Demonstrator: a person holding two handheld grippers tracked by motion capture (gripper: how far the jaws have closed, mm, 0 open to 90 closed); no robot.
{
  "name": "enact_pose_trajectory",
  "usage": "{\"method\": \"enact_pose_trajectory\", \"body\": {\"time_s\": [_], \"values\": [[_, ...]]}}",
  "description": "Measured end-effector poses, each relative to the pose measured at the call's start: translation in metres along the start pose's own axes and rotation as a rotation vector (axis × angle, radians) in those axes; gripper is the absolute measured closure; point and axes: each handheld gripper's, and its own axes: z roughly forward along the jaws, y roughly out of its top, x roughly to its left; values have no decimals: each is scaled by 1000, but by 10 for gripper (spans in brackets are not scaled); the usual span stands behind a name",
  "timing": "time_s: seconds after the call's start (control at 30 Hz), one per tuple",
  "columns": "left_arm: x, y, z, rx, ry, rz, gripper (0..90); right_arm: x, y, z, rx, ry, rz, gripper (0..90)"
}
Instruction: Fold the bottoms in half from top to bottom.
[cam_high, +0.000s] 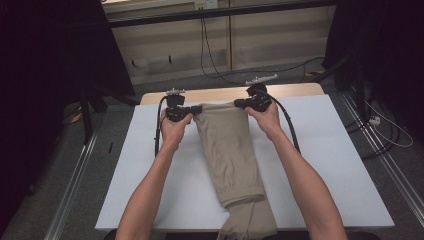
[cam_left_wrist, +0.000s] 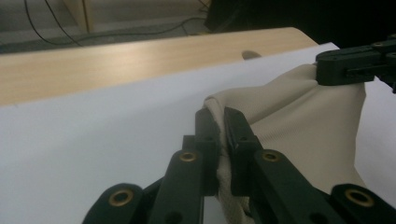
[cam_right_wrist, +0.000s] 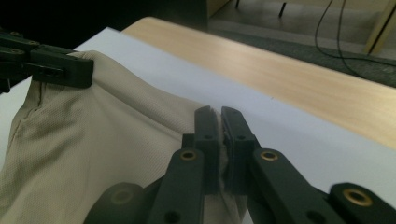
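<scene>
Two grippers hold the far edge of a pair of beige trousers (cam_high: 232, 150) that lies lengthwise on the white tabletop (cam_high: 340, 165), folded into one long strip; its near end hangs over the tabletop's near edge, between the person's forearms. In the high view the left gripper (cam_high: 196, 108) pinches the far left corner of the cloth and the right gripper (cam_high: 239, 103) pinches the far right corner, so the top edge runs between them, lifted a little off the surface (the fabric below it sags in soft folds); the rest of the garment rests flat. In the left gripper view the jaws stand nearly closed, with a fold of the trousers (cam_left_wrist: 299, 116) clamped between them, and the right gripper (cam_left_wrist: 327, 67) shows farther off, biting the other corner. In the right gripper view the jaws are likewise pressed almost together on a thin edge of the trousers (cam_right_wrist: 107, 135); the left gripper (cam_right_wrist: 86, 70) grips the cloth at the upper left. Beyond the white surface a strip of pale wood (cam_high: 220, 94) shows along the tabletop's far edge; cables (cam_high: 210, 55) trail across the floor behind.
</scene>
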Motion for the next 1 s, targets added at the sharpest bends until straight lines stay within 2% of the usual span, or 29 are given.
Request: {"method": "enact_pose_trajectory", "body": {"time_s": [0.27, 0.33, 0.43, 0.53, 0.63, 0.67, 0.7, 0.77, 0.8, 0.83, 0.87, 0.9, 0.97, 1.0], "values": [[2, 42, 16, -38, 30, 2, 857, -9, 32, -7, -83, -95, 66, 868], [0, 52, 18, -48, 34, 2, 857, -11, 41, -11, -92, -120, 64, 868], [-2, 70, 19, -59, 47, 28, 857, -16, 56, -15, -109, -136, 60, 868], [1, 86, 20, -94, 52, 15, 857, -21, 69, -18, -130, -151, 55, 868], [3, 93, 27, -109, 52, -1, 852, -22, 82, -17, -136, -187, 37, 861], [3, 93, 31, -113, 64, -9, 838, -22, 85, -16, -142, -194, 25, 845], [3, 92, 32, -113, 79, -12, 769, -23, 88, -14, -143, -222, 16, 753], [4, 87, 33, -80, 102, -7, 555, -25, 88, -13, -143, -255, 29, 571], [4, 83, 32, -61, 109, 18, 522, -26, 86, -13, -131, -259, 33, 541], [4, 81, 30, -43, 111, 25, 481, -27, 83, -13, -103, -257, 34, 494], [3, 77, 27, -22, 117, 26, 432, -26, 80, -14, -95, -249, 33, 485], [1, 75, 25, -19, 119, 33, 333, -25, 73, -16, -105, -226, 29, 486], [-5, 67, 19, -6, 126, 60, 282, -21, 60, -21, -108, -174, 31, 481], [-10, 61, 13, -12, 117, 65, 258, -18, 54, -22, -103, -156, 24, 474]]}}
